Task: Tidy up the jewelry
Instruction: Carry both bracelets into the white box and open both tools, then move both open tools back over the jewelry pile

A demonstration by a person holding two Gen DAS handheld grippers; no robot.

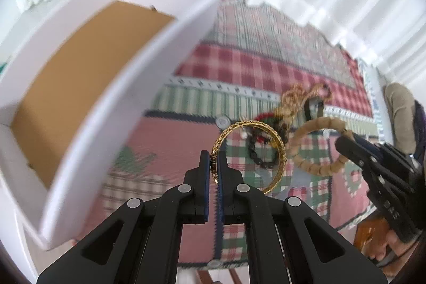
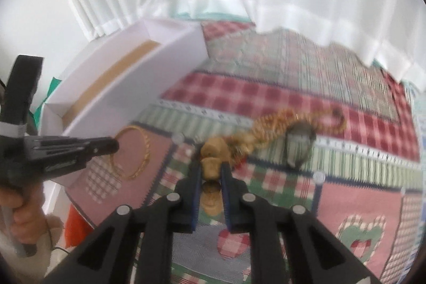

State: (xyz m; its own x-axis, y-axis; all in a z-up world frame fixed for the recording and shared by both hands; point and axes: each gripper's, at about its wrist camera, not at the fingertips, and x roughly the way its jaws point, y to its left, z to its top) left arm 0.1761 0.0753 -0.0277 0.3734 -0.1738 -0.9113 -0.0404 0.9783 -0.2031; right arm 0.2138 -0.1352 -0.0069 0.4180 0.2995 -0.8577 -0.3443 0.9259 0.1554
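Two grippers are gripping jewelry above the patchwork cloth [image 1: 186, 151]: my left gripper [image 1: 213, 164] is clamping the gold bangle [image 1: 277, 148], my right gripper [image 2: 211, 175] is pinching the wooden bead bracelet [image 2: 213, 167]. Both are hanging right of the white box [image 1: 149, 76]. I'm seeing no readable writing.

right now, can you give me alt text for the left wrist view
The left tongs pinch a gold filigree bangle above a patchwork quilt. At right, the right tongs hold a tan beaded bracelet, with more jewelry heaped behind. An open white box with a tan floor fills the left.
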